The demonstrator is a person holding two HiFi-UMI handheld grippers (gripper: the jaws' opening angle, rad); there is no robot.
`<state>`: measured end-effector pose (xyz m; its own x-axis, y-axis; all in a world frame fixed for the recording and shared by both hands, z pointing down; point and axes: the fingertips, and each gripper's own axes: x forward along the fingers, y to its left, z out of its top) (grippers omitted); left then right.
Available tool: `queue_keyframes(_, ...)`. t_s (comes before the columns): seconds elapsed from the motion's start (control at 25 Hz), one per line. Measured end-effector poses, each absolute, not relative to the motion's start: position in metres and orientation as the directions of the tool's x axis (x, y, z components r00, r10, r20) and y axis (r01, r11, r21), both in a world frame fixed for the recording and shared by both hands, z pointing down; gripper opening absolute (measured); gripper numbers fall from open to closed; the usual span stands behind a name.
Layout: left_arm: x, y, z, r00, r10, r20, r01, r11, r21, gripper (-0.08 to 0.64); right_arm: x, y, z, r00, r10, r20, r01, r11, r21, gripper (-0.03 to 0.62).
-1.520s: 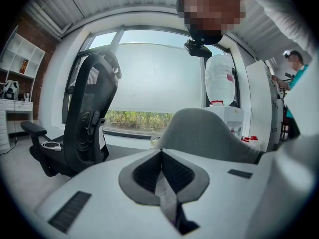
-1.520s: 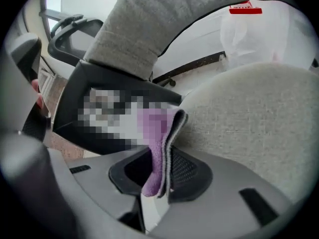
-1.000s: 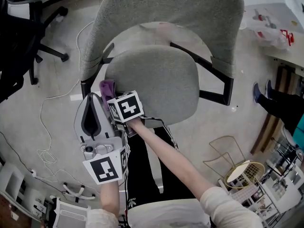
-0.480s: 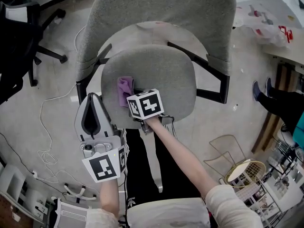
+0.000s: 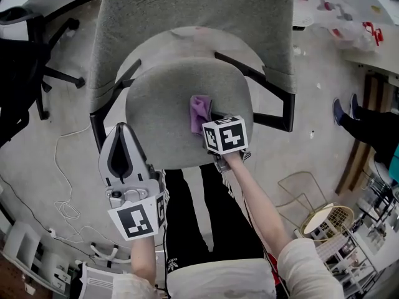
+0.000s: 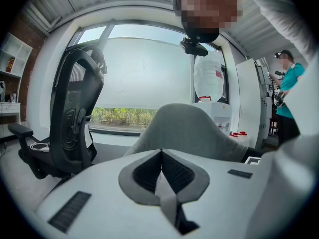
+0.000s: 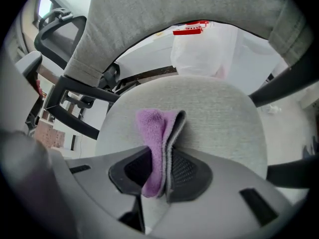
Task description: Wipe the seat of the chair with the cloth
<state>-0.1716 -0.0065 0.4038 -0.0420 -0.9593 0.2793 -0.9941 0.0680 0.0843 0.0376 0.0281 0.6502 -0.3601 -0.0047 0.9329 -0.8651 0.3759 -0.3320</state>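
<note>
A grey fabric office chair stands in front of me; its seat [image 5: 168, 108] fills the middle of the head view. A purple cloth [image 5: 199, 111] lies pressed on the seat's right half, pinched in my right gripper [image 5: 209, 120], which is shut on it. In the right gripper view the folded cloth [image 7: 159, 143] sticks out between the jaws onto the seat [image 7: 219, 113]. My left gripper [image 5: 120, 136] hangs off the seat's left front edge, held level, jaws shut and empty. In the left gripper view its jaws [image 6: 162, 156] point at the chair's backrest [image 6: 184, 128].
The chair's backrest [image 5: 193, 17] and black armrests [image 5: 274, 98] frame the seat. A black office chair [image 5: 31, 61] stands at left, a white cable [image 5: 59, 167] runs over the floor, a wire basket [image 5: 327, 226] sits at right, and a person [image 6: 286, 98] stands far right.
My right gripper has dragged the purple cloth across the seat from its left front edge toward the right middle. The left gripper has stayed put.
</note>
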Motion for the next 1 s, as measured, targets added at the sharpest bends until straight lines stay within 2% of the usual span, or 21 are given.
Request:
queue_keyframes(0.52, -0.145, -0.021, 0.402, 0.009, -0.96, 0.278, -0.997, 0.013, 0.079, 0.012, 0.147, 0.001, 0.646, -0.197, -0.067, 0.978, -0.914, 0.373, -0.158, 0.094)
queue_keyframes(0.76, -0.141, -0.022, 0.402, 0.014, -0.96, 0.279, -0.997, 0.008, 0.076, 0.012, 0.171, -0.003, 0.644, -0.131, -0.082, 0.988, -0.944, 0.316, -0.099, 0.094)
queue_keyframes(1.0, -0.141, -0.019, 0.401, 0.008, -0.96, 0.28, -0.997, 0.012, 0.07, 0.012, 0.177, -0.005, 0.642, -0.062, -0.111, 0.992, -0.942, 0.334, -0.021, 0.094)
